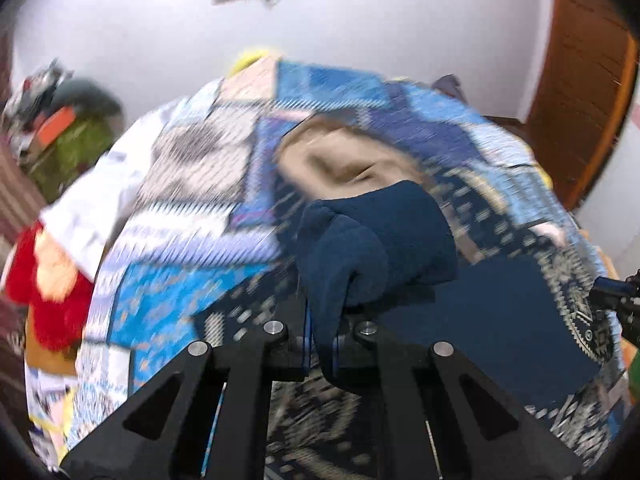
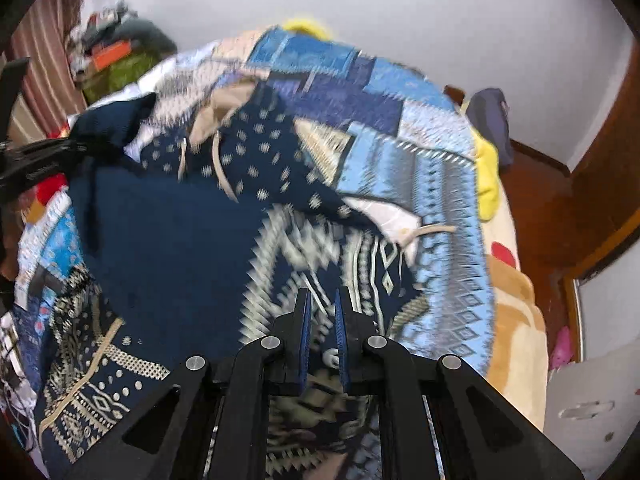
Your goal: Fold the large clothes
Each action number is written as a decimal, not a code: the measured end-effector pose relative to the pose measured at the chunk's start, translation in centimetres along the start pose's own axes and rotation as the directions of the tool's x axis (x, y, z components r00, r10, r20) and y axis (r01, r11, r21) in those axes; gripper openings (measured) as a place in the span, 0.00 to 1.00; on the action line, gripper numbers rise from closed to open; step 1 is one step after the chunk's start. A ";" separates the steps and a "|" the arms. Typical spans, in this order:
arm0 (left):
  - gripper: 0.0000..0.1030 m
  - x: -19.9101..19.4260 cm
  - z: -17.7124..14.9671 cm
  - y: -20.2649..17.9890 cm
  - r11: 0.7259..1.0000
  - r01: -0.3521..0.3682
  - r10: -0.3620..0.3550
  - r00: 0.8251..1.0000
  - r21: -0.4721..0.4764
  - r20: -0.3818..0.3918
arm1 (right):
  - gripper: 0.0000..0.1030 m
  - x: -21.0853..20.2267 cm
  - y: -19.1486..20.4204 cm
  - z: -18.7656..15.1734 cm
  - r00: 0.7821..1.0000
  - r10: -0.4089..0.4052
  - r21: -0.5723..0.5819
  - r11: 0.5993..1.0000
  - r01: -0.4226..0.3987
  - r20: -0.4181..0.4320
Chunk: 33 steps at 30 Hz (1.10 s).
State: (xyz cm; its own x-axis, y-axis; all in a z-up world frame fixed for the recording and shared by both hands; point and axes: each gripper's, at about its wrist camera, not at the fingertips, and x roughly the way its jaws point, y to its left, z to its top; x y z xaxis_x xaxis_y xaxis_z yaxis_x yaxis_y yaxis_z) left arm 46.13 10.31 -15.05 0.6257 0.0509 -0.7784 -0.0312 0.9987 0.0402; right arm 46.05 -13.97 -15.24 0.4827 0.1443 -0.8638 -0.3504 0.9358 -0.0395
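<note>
Two hand-held grippers are in our hands. Our left hand-held gripper [image 1: 322, 344] is clamped on a bunched fold of the navy hooded garment [image 1: 376, 248], the cloth rising in a lump between its blue pads [image 1: 307, 340]. In the right wrist view we see that same left tool at the left edge, gripping a raised navy corner. Our right hand-held gripper [image 2: 322, 340] has its jaws drawn narrow, low over the garment's patterned front; whether cloth is pinched there we cannot tell, as the picture is blurred. The garment [image 2: 180, 240] lies spread on the bed over a blue patchwork quilt [image 2: 352, 92], its beige drawstrings [image 2: 222, 176] loose. Beyond the quilt are a yellow cloth [image 2: 486, 176], a white wall [image 2: 400, 20] and a wooden door [image 1: 580, 92].
</note>
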 end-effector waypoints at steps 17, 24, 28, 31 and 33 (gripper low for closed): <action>0.42 7.2 -11.7 8.8 0.973 0.018 -0.065 0.978 -0.229 -0.200 | 0.08 5.2 -0.6 -3.2 0.983 -0.181 -0.066 0.982 0.178 -0.041; 0.50 5.4 -13.4 10.5 0.977 -0.057 0.013 0.977 -0.204 -0.212 | 0.30 5.0 -3.1 -5.3 0.972 -0.225 -0.035 0.974 0.223 -0.068; 0.49 4.2 -13.8 10.5 0.982 -0.071 0.029 0.971 -0.175 -0.236 | 0.66 4.7 -5.0 -5.4 0.964 -0.253 -0.006 0.967 0.253 -0.078; 0.56 2.8 -13.7 10.6 0.984 -0.087 0.049 0.971 -0.155 -0.234 | 0.68 4.1 -6.1 -5.4 0.968 -0.233 0.027 0.971 0.236 -0.091; 0.62 1.4 -13.3 10.7 0.983 -0.106 0.072 0.973 -0.147 -0.218 | 0.68 3.3 -6.9 -5.1 0.980 -0.178 0.079 0.980 0.185 -0.085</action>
State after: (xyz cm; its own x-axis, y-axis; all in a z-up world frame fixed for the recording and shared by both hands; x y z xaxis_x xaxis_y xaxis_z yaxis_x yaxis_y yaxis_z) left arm 36.29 21.03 -24.06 0.4370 0.1219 -0.8912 -0.2113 0.9770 0.0300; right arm 45.93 -21.57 -20.35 0.4676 -0.0522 -0.8824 -0.1904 0.9689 -0.1583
